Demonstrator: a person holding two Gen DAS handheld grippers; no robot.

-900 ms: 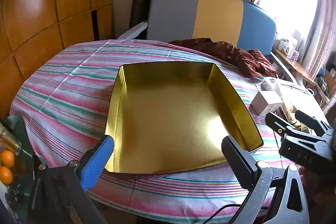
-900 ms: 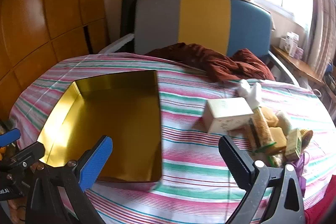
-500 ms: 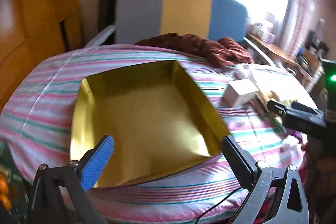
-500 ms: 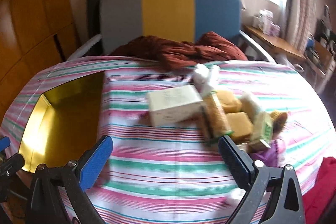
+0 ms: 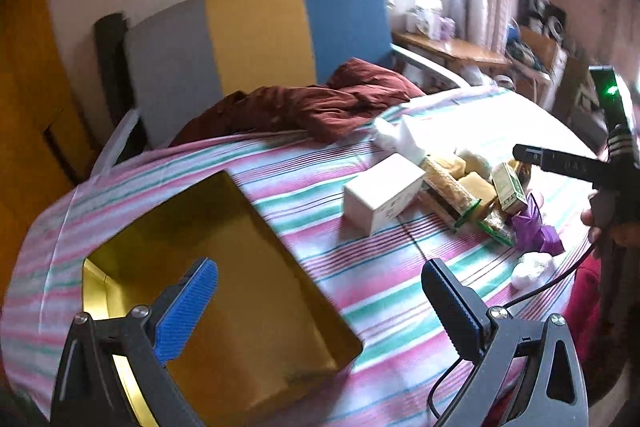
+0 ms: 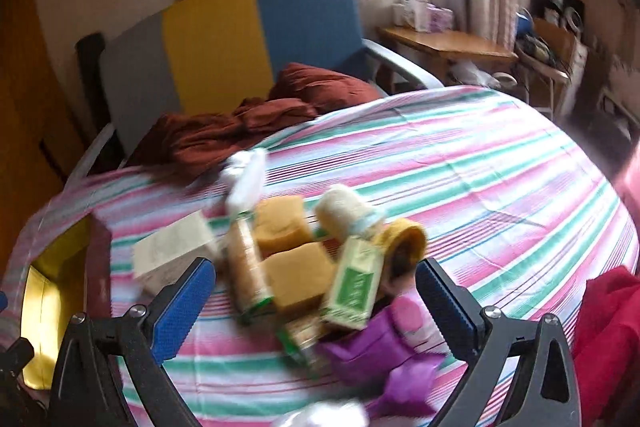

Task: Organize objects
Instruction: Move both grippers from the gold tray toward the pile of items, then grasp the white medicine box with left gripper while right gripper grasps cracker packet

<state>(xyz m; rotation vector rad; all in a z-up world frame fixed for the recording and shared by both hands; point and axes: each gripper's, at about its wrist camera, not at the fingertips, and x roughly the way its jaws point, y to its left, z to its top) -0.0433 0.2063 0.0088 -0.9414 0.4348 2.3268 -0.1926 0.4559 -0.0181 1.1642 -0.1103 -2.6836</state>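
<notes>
- Gold tray (image 5: pixel 224 291) lies on the striped tablecloth (image 5: pixel 384 287) at the left end of the table, with nothing in it.
- Right of the tray, apart from it, a white box (image 5: pixel 380 193) stands beside a heap of small things: a long pack with a green end (image 5: pixel 448 191), two yellow blocks (image 6: pixel 296 277), a green and white carton (image 6: pixel 352 287), a pale roll (image 6: pixel 344 213) and a purple bag (image 6: pixel 372 347).
- Left gripper (image 5: pixel 320 311) hangs over the tray's near right corner, its fingers spread wide with nothing between them.
- Right gripper (image 6: pixel 316 305) hangs just over the heap, fingers likewise spread and empty; the carton and blocks show between them.
- A dark red cloth (image 5: pixel 312 107) is bunched at the far edge of the table, in front of a grey, yellow and blue chair (image 5: pixel 256 31).
</notes>
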